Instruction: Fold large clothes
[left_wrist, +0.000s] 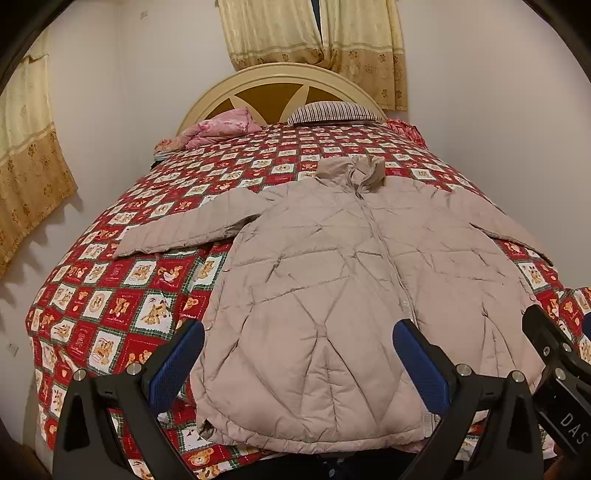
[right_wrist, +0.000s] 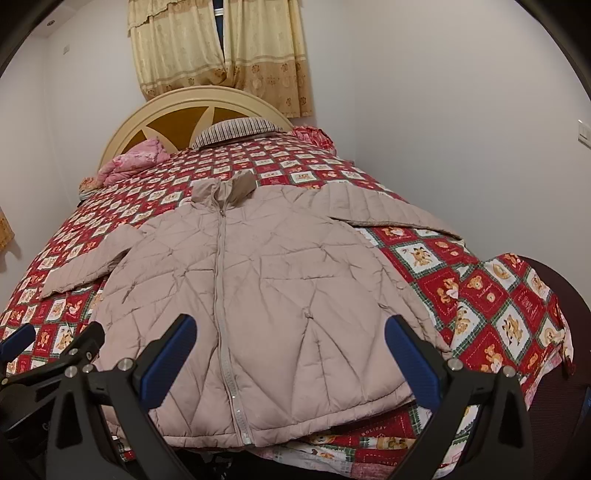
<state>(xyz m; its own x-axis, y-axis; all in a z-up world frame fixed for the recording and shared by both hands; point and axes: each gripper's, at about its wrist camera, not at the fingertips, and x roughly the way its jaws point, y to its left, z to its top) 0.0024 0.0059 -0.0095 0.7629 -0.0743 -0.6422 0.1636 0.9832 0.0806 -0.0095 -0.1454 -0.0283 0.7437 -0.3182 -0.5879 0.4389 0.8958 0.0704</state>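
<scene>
While the jacket (left_wrist: 325, 295) lies zipped and spread flat on the bed (left_wrist: 110, 295), hem toward you, folding has not started. Your left gripper (left_wrist: 299, 350) and right gripper (right_wrist: 290, 347) hover over the hem, fingers wide, holding nothing. Next, probably fold in a sleeve. Count: one jacket, two sleeves, two pillows (left_wrist: 332, 112).

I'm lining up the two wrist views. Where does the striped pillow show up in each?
Left wrist: the striped pillow lies top centre, right of the pink bedding.
Right wrist: the striped pillow lies upper left of centre.
Shared landmark: the arched headboard right behind it, in both views.
</scene>
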